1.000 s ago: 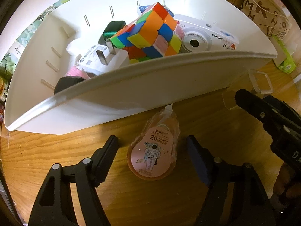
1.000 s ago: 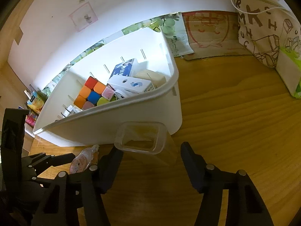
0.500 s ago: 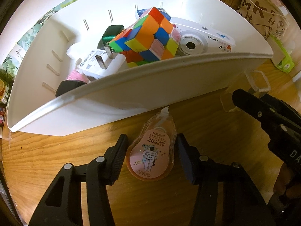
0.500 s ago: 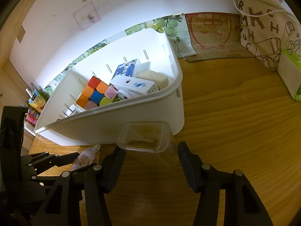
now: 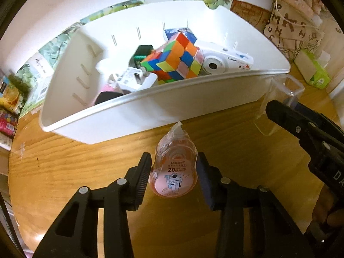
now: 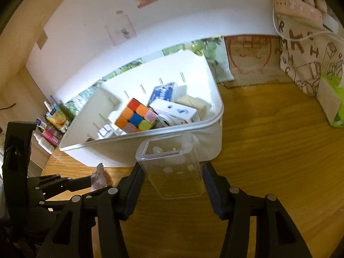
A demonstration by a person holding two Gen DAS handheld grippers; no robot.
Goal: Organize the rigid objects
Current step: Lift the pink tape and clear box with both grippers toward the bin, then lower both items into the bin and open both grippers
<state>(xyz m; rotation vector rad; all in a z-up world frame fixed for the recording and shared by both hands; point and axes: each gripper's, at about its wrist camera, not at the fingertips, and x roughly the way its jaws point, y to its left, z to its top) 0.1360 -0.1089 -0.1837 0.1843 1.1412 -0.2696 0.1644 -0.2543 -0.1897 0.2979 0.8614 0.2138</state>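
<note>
My left gripper [image 5: 173, 173] is shut on a pink correction tape dispenser [image 5: 173, 172] and holds it off the wooden table, just in front of the white bin [image 5: 193, 105]. My right gripper [image 6: 173, 177] is shut on a clear plastic box [image 6: 172, 167], lifted and tilted, its open mouth toward the bin [image 6: 193, 133]. The bin holds a colourful puzzle cube [image 5: 174, 59], a white camera [image 5: 223, 62], a white plug [image 5: 135, 79] and several other items. The clear box also shows at the right of the left wrist view [image 5: 279, 101].
A printed canvas bag [image 6: 309, 53] and a green tissue pack [image 6: 331, 103] stand at the right back of the table. Books and small packs [image 6: 53, 124] sit at the far left. A white wall runs behind the bin.
My left gripper closed on the tape dispenser and lifted it. My right gripper closed on the clear box and raised it off the table. Both views rose, looking deeper into the bin.
</note>
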